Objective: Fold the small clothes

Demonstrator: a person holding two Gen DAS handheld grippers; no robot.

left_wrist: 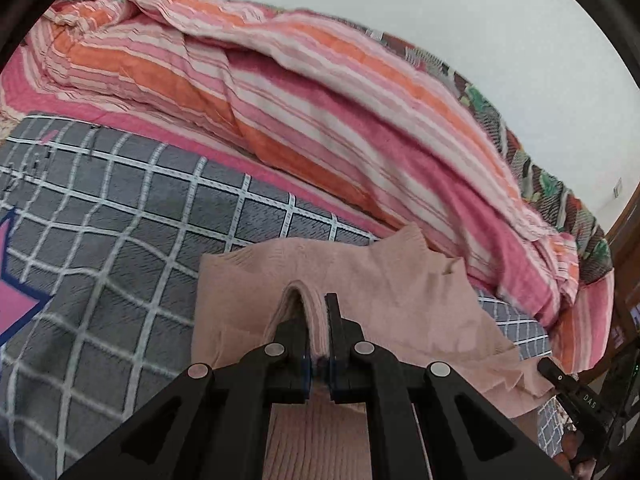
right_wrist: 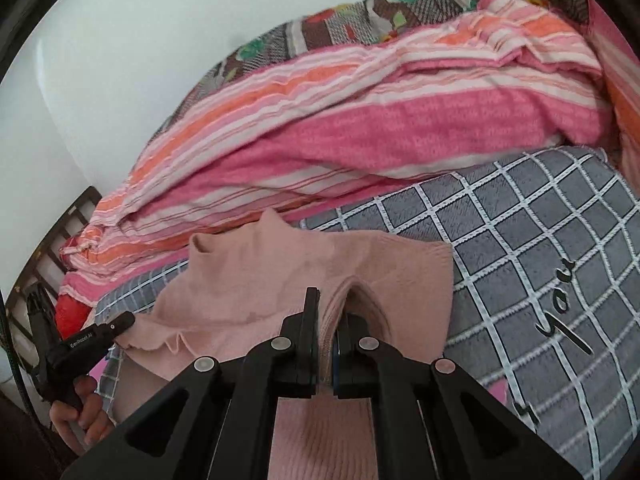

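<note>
Two grippers pinch one pink knit garment [left_wrist: 360, 280] over the bed.
You hold your left gripper [left_wrist: 318, 312] and right gripper [right_wrist: 330, 312] closed on bunched edges, garment hanging toward 12 o'clock above the checked blanket [left_wrist: 120, 220], likely so you can lay it flat.

— How do my two grippers stand?

— I have the left gripper [left_wrist: 318, 312] clamped on a ridge of the pink top [left_wrist: 400, 280], pointing forward and down. My right gripper [right_wrist: 330, 312] pinches a second ridge of it the same way.

— And my hands?

— From the right wrist view I see my left hand [right_wrist: 82, 412] wrapped round its gripper's handle, low at the left edge.
</note>
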